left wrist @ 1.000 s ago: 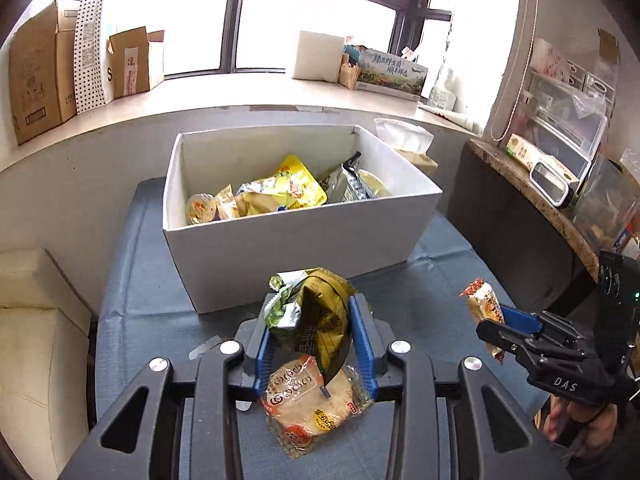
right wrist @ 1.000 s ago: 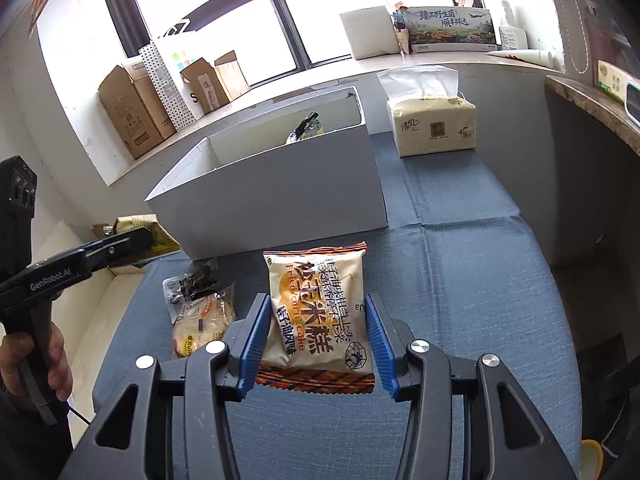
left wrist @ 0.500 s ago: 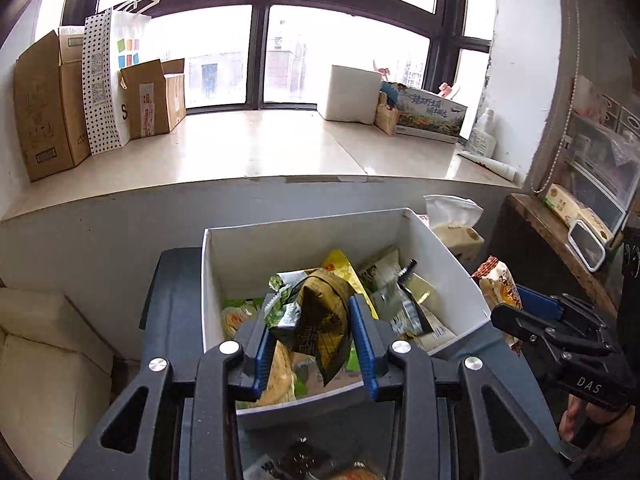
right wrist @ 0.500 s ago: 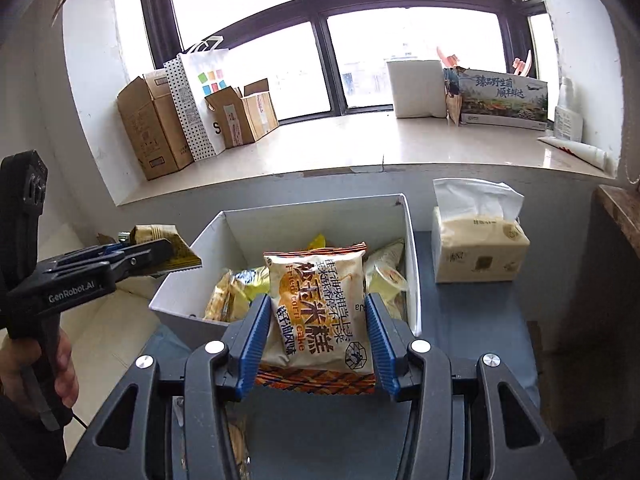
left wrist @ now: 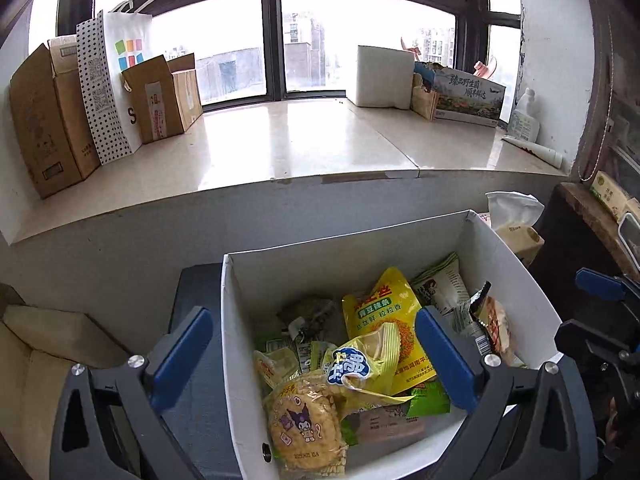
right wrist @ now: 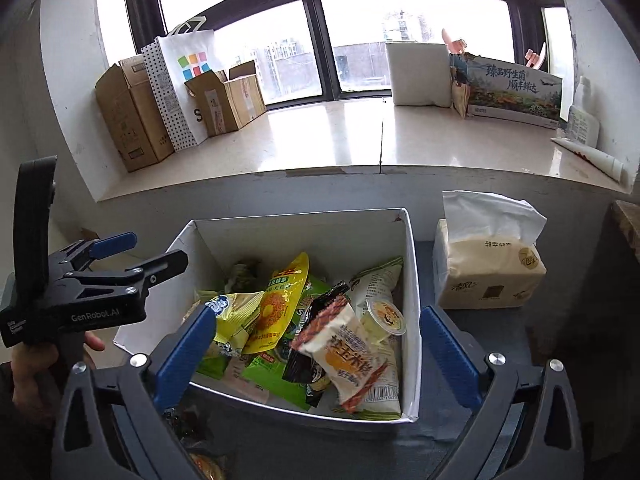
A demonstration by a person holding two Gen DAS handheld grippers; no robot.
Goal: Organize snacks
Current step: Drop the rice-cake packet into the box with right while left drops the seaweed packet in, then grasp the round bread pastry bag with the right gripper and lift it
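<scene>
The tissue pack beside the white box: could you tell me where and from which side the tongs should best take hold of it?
Judging by the right wrist view, grip the tissue pack across its soft rectangular body, coming from above, below the loose tissue sticking up; the white box stands close on its left.

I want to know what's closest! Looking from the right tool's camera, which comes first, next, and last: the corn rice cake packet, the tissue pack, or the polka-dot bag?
1. Corn rice cake packet: inside the white box, between the open right tool fingers.
2. Tissue pack: right of the box.
3. Polka-dot bag: far-left windowsill.
</scene>
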